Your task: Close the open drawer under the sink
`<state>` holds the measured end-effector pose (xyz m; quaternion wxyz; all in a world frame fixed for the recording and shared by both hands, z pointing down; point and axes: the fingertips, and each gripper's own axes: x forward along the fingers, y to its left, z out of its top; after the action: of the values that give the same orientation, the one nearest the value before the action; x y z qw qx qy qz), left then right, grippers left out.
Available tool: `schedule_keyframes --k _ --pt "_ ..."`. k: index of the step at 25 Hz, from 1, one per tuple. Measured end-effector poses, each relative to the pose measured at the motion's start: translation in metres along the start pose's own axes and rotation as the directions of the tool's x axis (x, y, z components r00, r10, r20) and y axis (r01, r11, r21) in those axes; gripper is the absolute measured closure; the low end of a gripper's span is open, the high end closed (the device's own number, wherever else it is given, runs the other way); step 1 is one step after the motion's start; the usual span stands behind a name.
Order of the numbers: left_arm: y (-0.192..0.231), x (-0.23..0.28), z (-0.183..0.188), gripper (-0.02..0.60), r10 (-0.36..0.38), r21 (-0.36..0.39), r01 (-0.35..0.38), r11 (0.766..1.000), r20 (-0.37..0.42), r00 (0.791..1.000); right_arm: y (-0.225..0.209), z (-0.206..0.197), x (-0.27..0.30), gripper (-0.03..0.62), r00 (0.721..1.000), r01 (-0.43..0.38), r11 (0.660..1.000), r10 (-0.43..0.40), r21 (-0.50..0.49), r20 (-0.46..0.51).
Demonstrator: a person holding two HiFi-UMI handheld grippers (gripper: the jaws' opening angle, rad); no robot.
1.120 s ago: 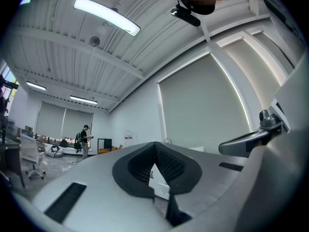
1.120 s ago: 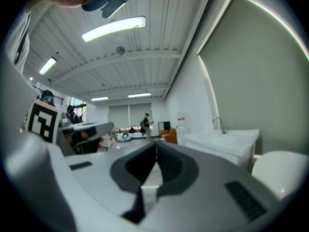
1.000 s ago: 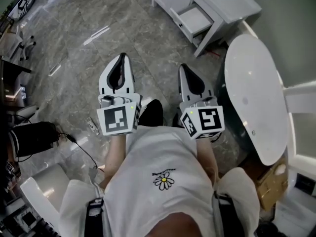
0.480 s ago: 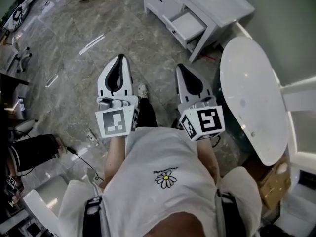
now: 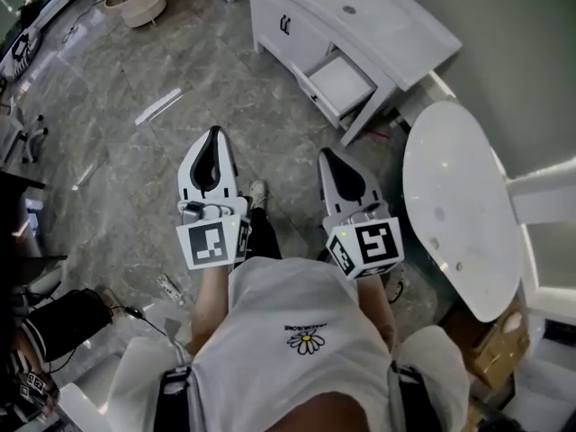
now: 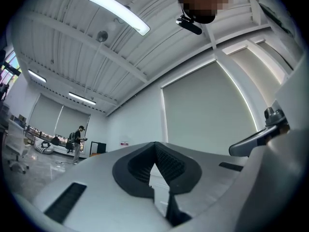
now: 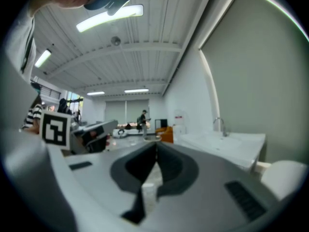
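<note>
On the grey, veined stone floor [image 5: 135,160], in the head view, a white cabinet [image 5: 279,25] with a sink top stands along the upper edge. Its drawer [image 5: 340,81], a shallow white box, is pulled out toward the person. A glossy white oval table [image 5: 454,205] fills the right side. The left gripper [image 5: 214,135] and right gripper [image 5: 326,155] point side by side toward the cabinet. The drawer lies ahead of the right gripper, well apart from both.

In the left gripper view the jaws are pressed together on nothing, under a ribbed ceiling with strip lights [image 6: 119,12].

In the right gripper view the jaws also meet, holding nothing. The sink top [image 7: 231,141] and its tap [image 7: 219,124] lie to the right.
</note>
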<state>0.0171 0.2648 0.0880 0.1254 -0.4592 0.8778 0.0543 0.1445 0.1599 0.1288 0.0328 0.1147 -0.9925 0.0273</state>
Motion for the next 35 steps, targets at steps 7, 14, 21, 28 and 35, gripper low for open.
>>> schedule_keyframes --k 7,14,21,28,35 --pt "0.052 0.076 -0.042 0.563 -0.024 -0.033 0.022 0.999 -0.083 0.996 -0.014 -0.002 0.092 0.565 0.998 0.032 0.999 -0.03 0.032 -0.06" --pt "0.089 0.173 -0.061 0.562 -0.09 -0.038 0.086 0.996 -0.093 0.992 -0.043 0.01 0.19 0.565 0.993 0.086 0.996 -0.083 0.039 -0.08" --pt "0.123 0.25 -0.089 0.563 -0.17 -0.058 0.164 0.985 -0.132 0.977 -0.06 0.009 0.259 0.565 0.981 0.15 0.988 -0.145 0.036 -0.126" --pt "0.106 0.3 -0.106 0.563 -0.251 -0.118 0.235 0.965 -0.147 0.957 -0.088 0.006 0.287 0.565 0.965 0.227 0.972 -0.216 0.061 -0.15" --pt "0.09 0.318 -0.106 0.563 -0.265 -0.091 0.254 0.963 -0.143 0.954 -0.114 0.013 0.299 0.565 0.968 0.237 0.968 -0.228 0.083 -0.109"
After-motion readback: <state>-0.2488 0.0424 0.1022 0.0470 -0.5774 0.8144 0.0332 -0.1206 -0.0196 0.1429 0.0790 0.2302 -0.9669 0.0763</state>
